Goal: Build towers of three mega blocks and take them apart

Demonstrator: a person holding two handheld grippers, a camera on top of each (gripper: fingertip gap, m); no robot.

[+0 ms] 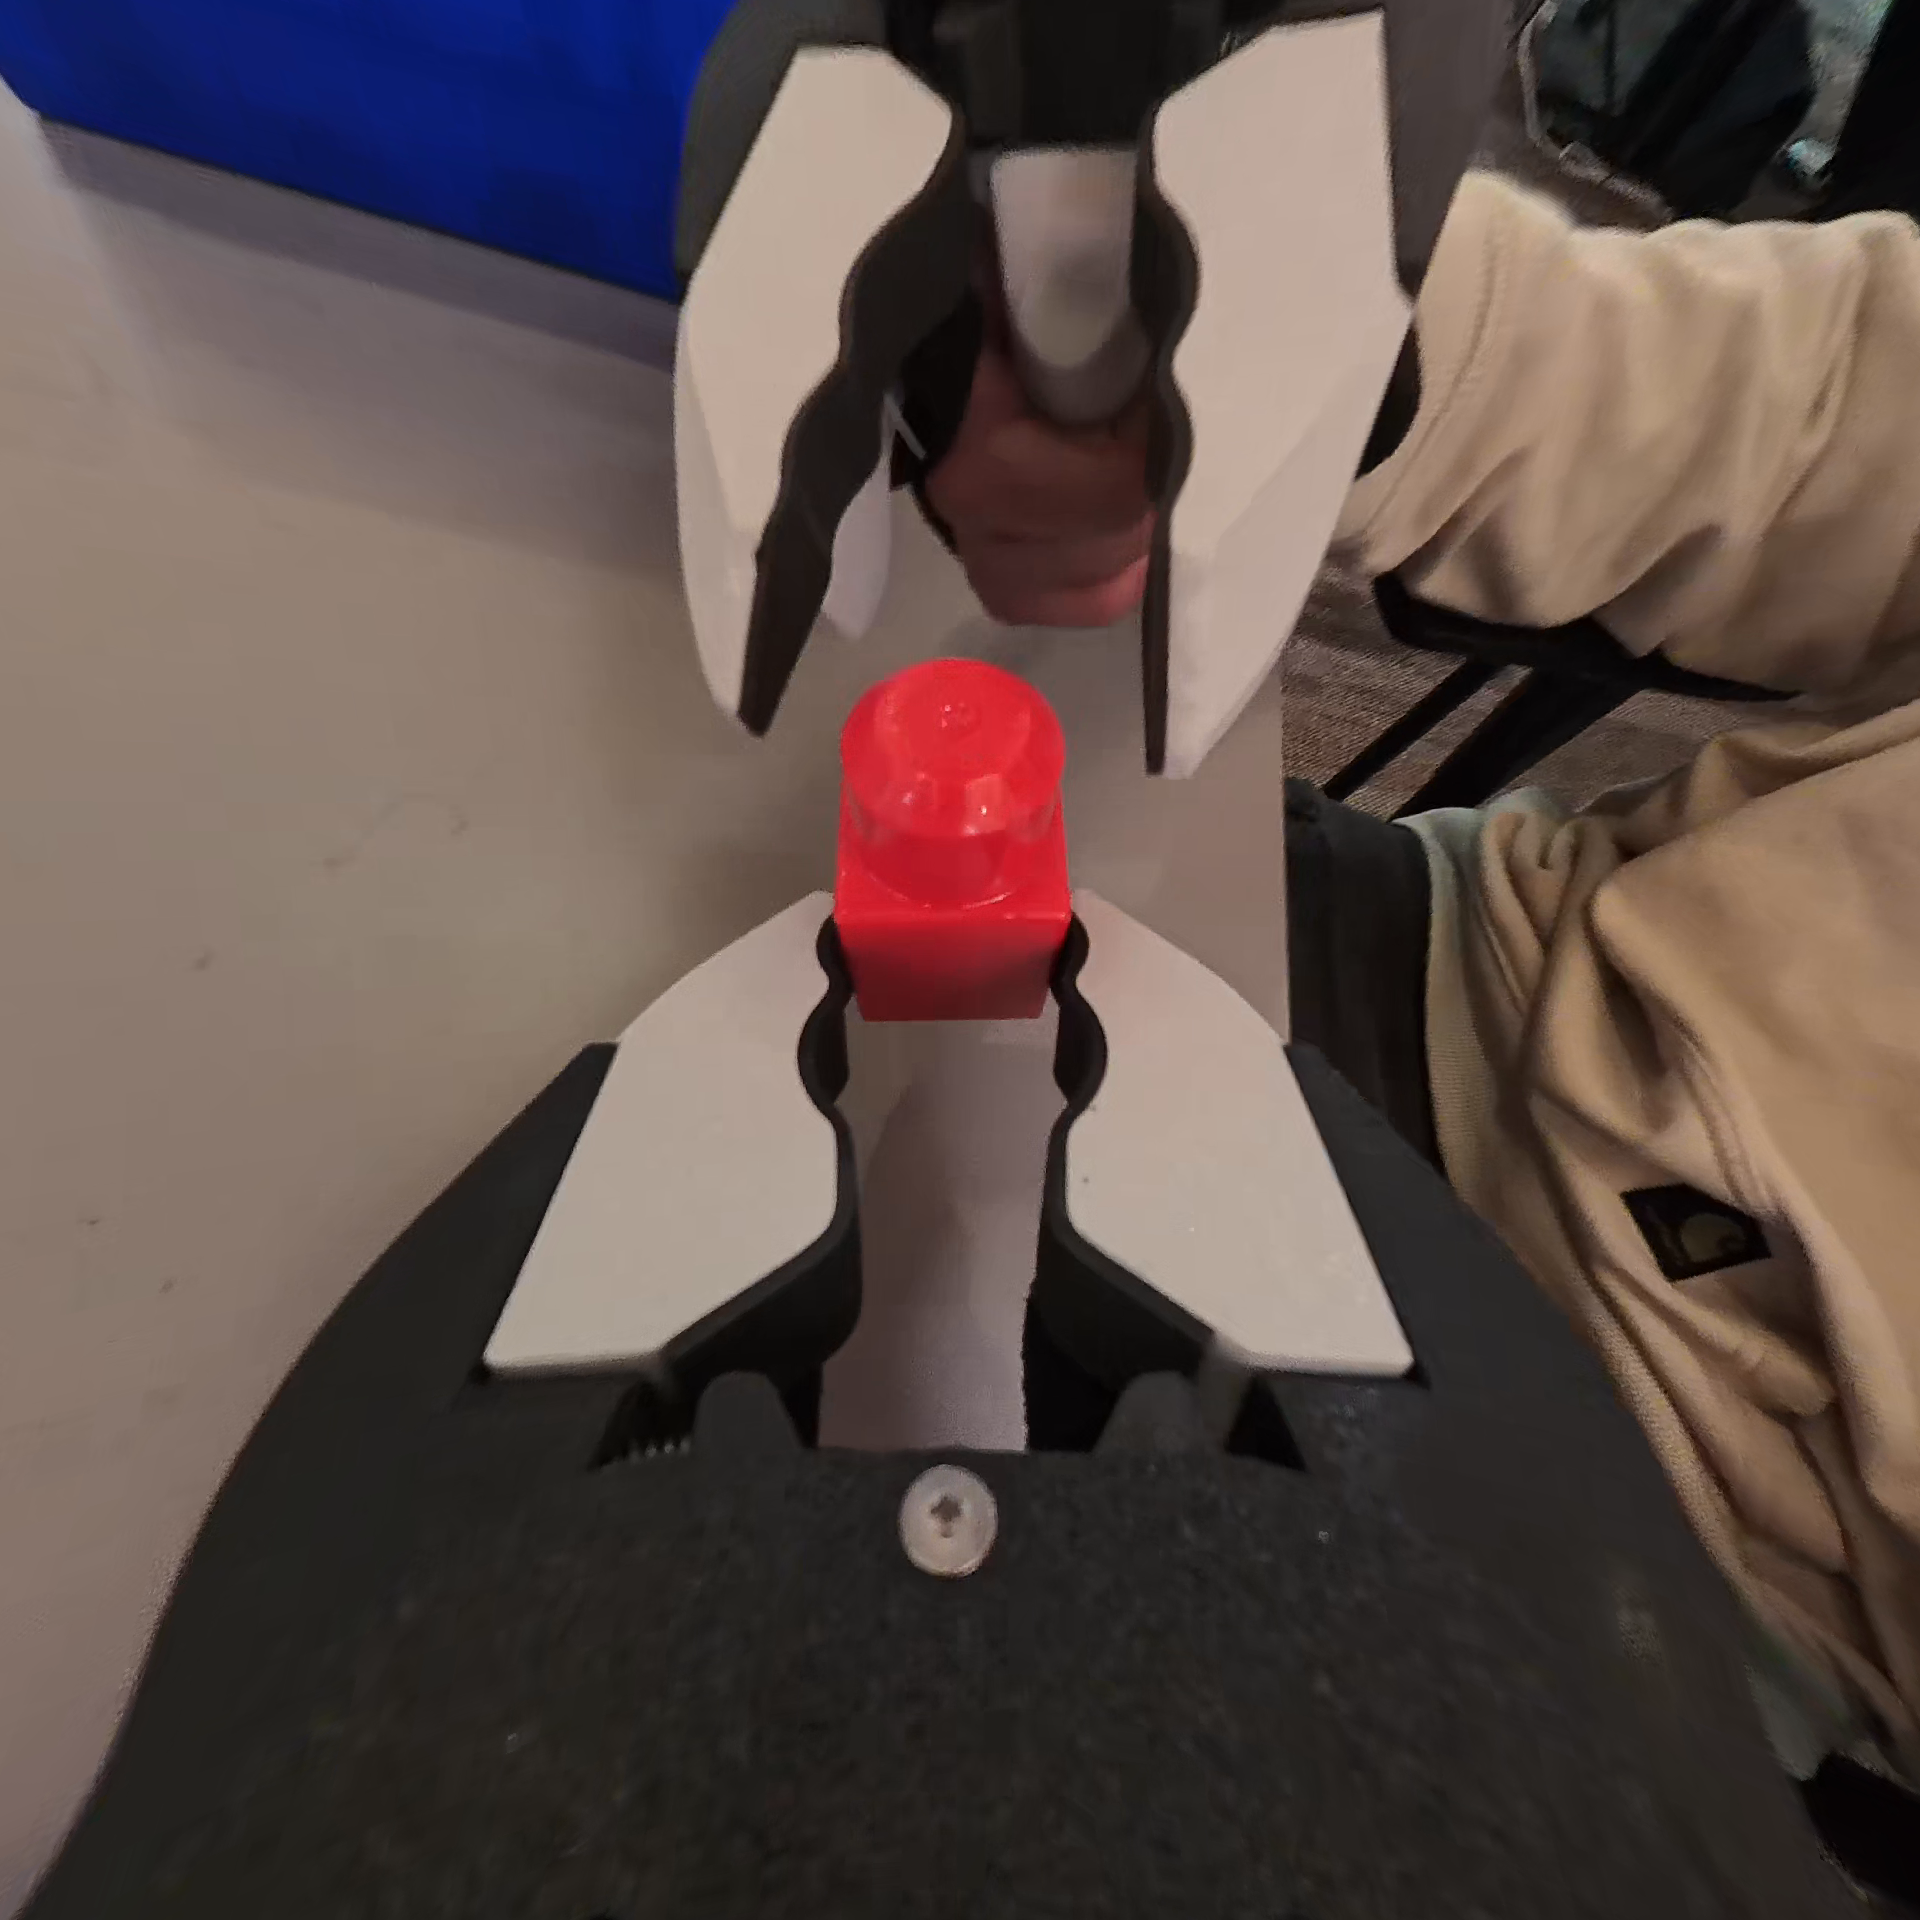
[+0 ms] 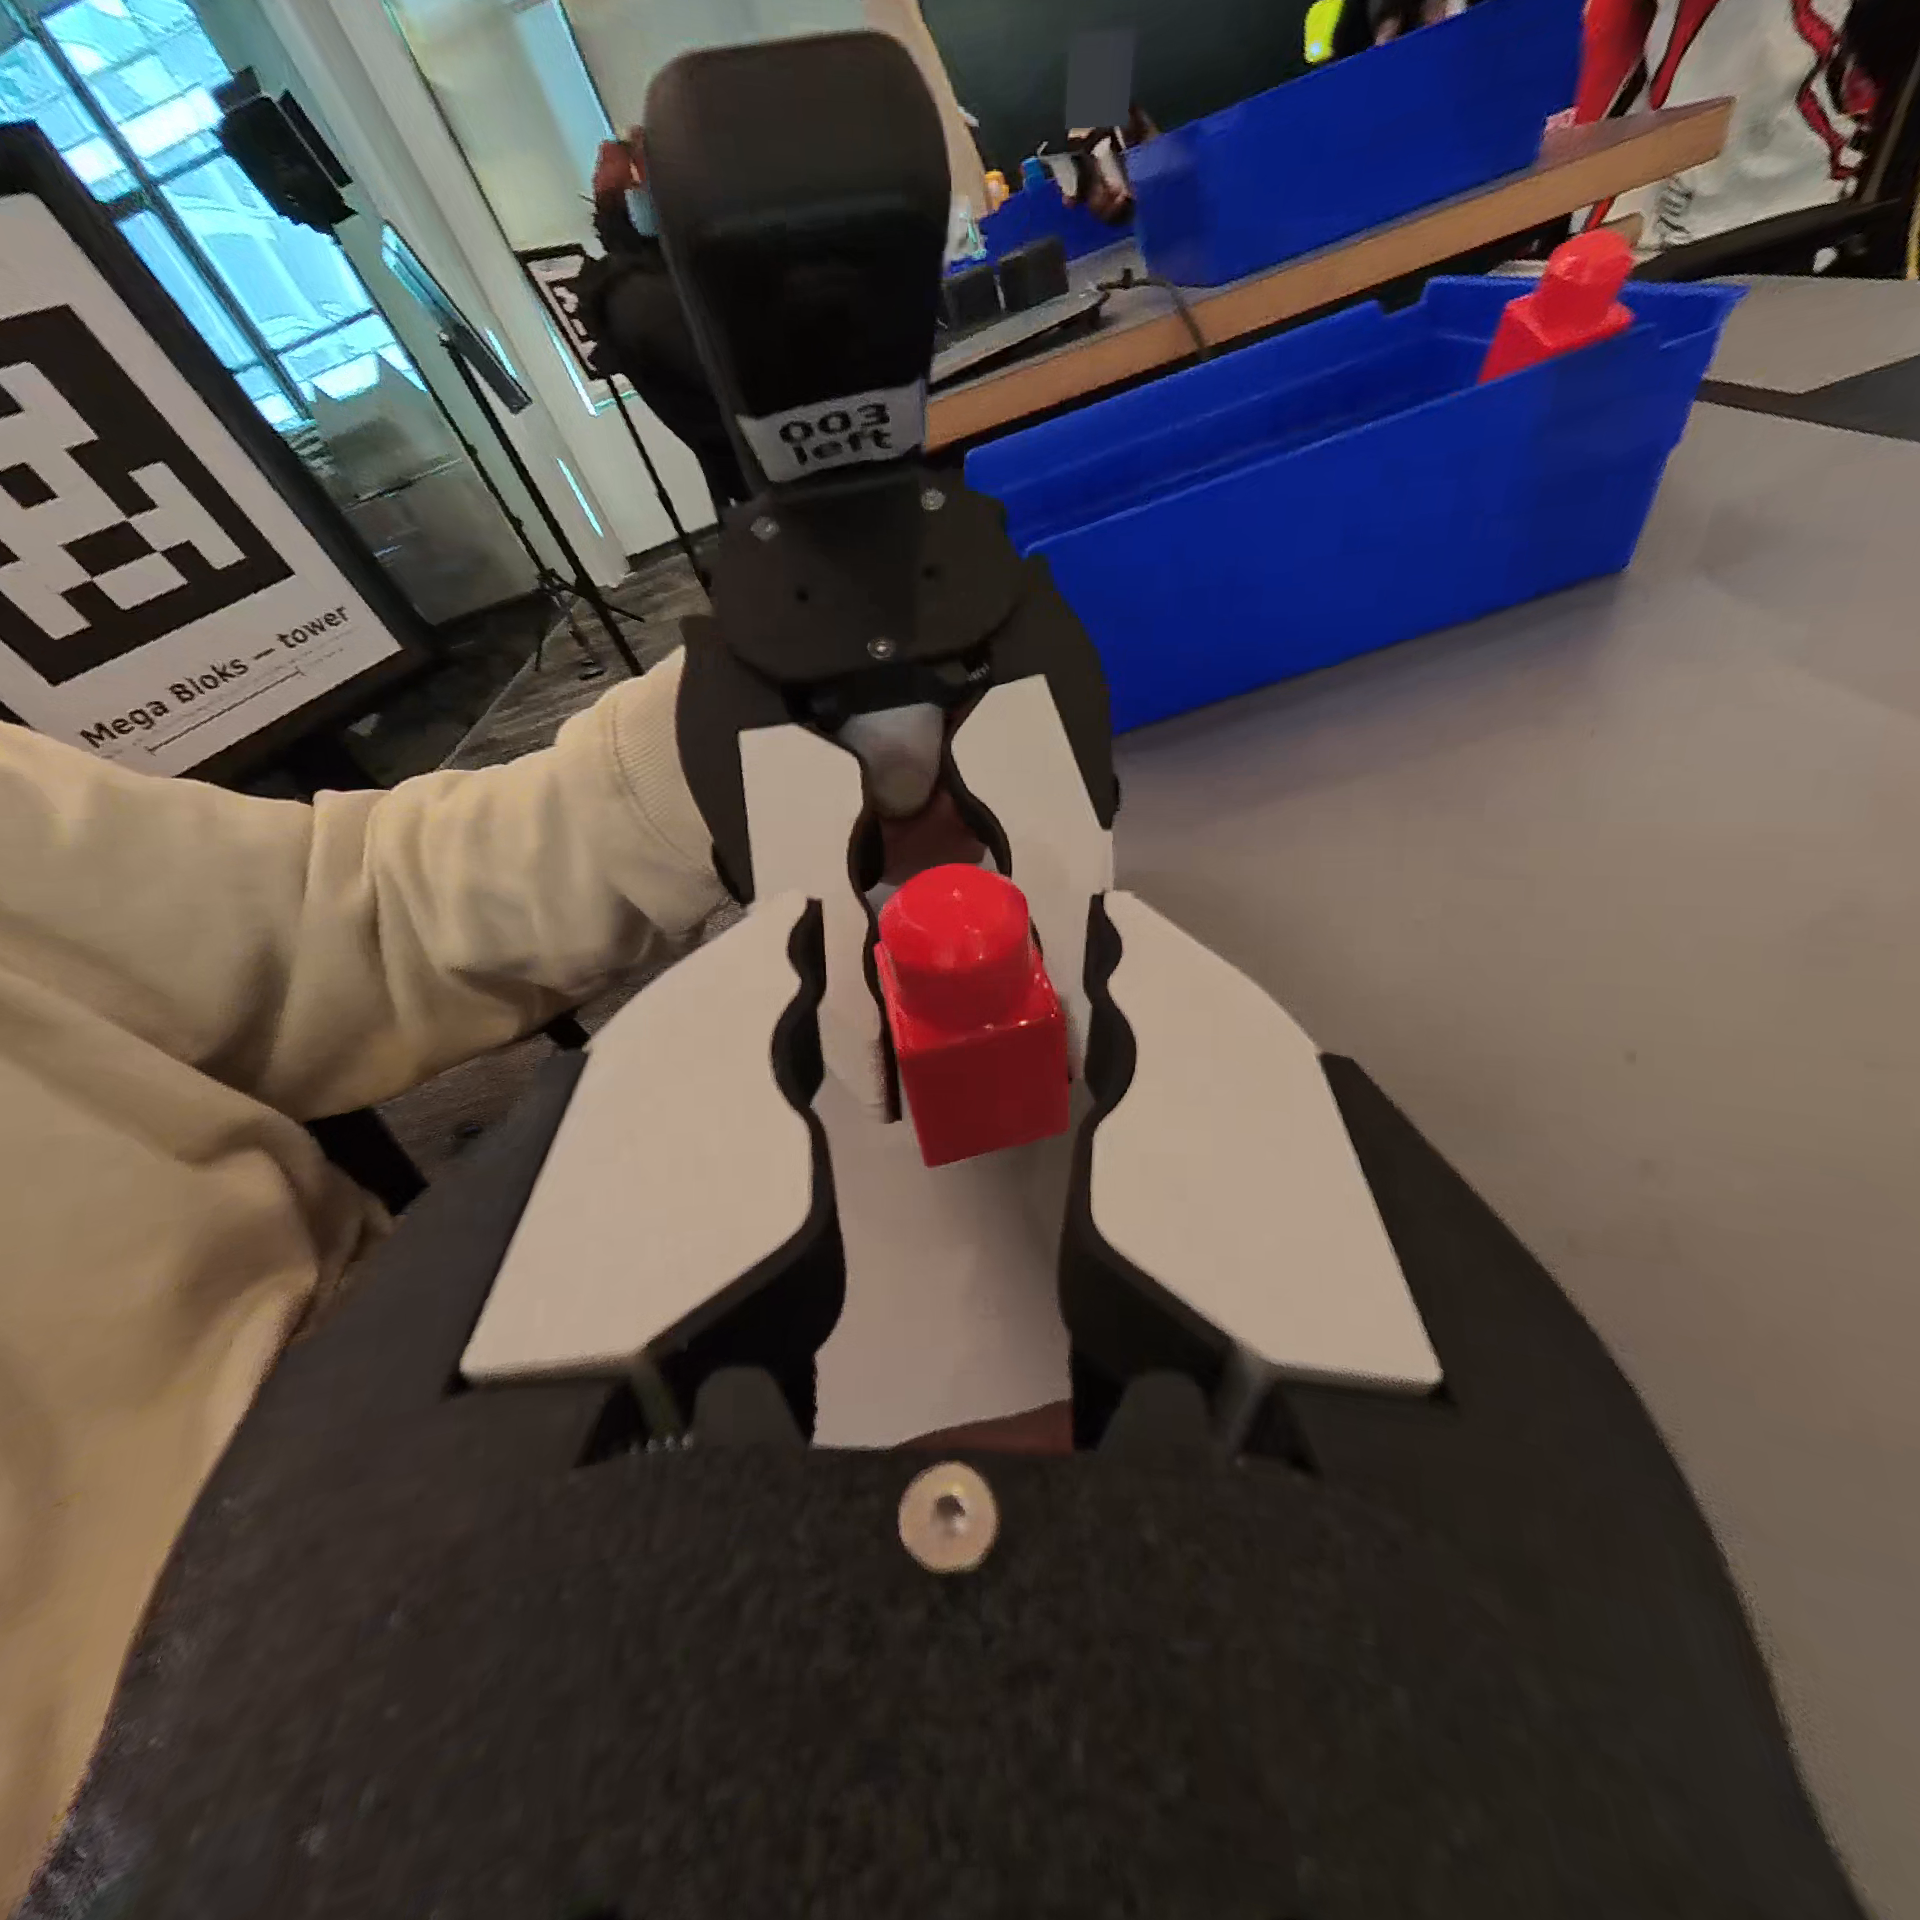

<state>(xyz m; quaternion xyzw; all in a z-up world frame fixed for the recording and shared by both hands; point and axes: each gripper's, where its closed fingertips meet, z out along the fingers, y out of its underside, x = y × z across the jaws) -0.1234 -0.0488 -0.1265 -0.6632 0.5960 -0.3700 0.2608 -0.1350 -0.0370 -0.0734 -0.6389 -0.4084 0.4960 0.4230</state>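
Observation:
My left gripper (image 1: 951, 940) is shut on a red mega block (image 1: 948, 951); both black pads press the sides of its square body. The stud points away from the camera. In the right wrist view the same red block (image 2: 977, 1049) is held up by the left gripper's white fingers (image 2: 790, 831), above the grey table (image 2: 1558, 935). My right gripper (image 2: 956, 920) is open. Its fingers stand on either side of the block, with a clear gap on the left side. In the left wrist view the right gripper (image 1: 956, 738) hangs open at the stud.
A blue bin (image 2: 1351, 540) stands on the table at the back right with a red block tower (image 2: 1558, 301) in it. A blue bin (image 1: 364, 104) also shows in the left wrist view. A person's cream sleeve (image 2: 312, 935) is at left. A marker board (image 2: 125, 468) stands beyond the table edge.

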